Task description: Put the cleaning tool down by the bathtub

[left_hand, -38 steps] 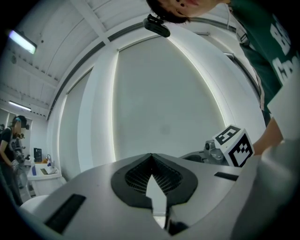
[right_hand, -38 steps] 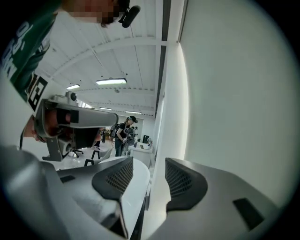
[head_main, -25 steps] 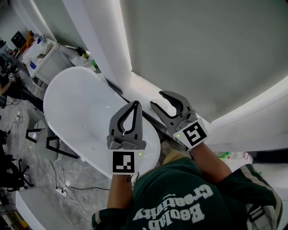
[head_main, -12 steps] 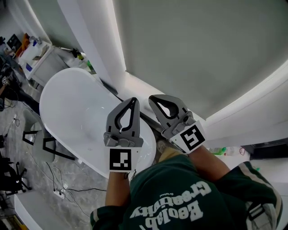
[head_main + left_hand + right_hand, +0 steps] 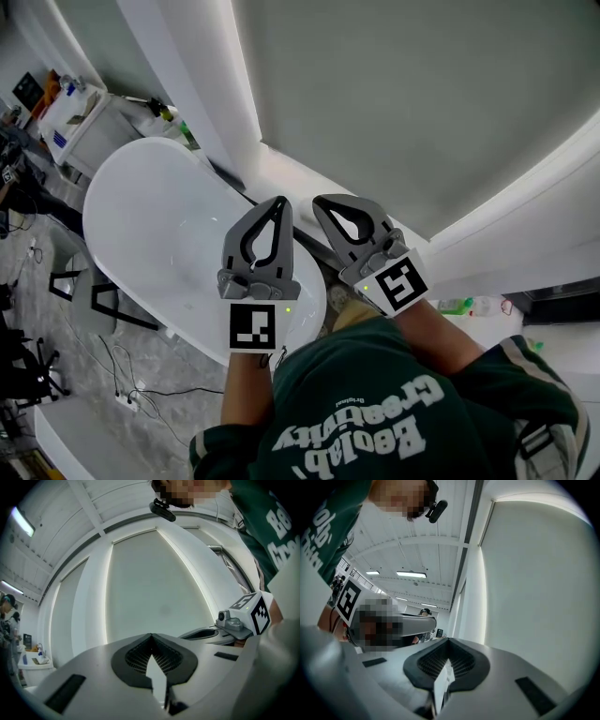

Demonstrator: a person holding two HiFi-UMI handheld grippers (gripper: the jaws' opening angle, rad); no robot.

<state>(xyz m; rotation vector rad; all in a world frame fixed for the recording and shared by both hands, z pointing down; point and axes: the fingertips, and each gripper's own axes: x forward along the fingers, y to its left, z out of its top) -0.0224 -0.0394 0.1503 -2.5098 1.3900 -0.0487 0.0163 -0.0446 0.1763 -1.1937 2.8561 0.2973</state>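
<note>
The white oval bathtub (image 5: pixel 150 225) lies at the left of the head view, beside a white ledge along the wall. My left gripper (image 5: pixel 278 202) is raised over the tub's near end, its jaws shut with nothing between them. My right gripper (image 5: pixel 322 204) is just to its right over the ledge, also shut and empty. In the left gripper view the left gripper (image 5: pixel 151 636) points up at the grey wall panel, and the right gripper's marker cube (image 5: pixel 255 613) shows at the right. The right gripper (image 5: pixel 449 640) points up along the wall too. I cannot make out a cleaning tool in any view.
A white cart (image 5: pixel 70 112) with bottles stands past the tub's far end, and a green bottle (image 5: pixel 187 137) is on the ledge. Cables (image 5: pixel 127 394) and a black frame (image 5: pixel 103 300) lie on the floor at left. A bottle (image 5: pixel 464 307) lies at right.
The right gripper's jaws were open one second ago and are shut now. Both grippers have drifted slightly left in the head view.
</note>
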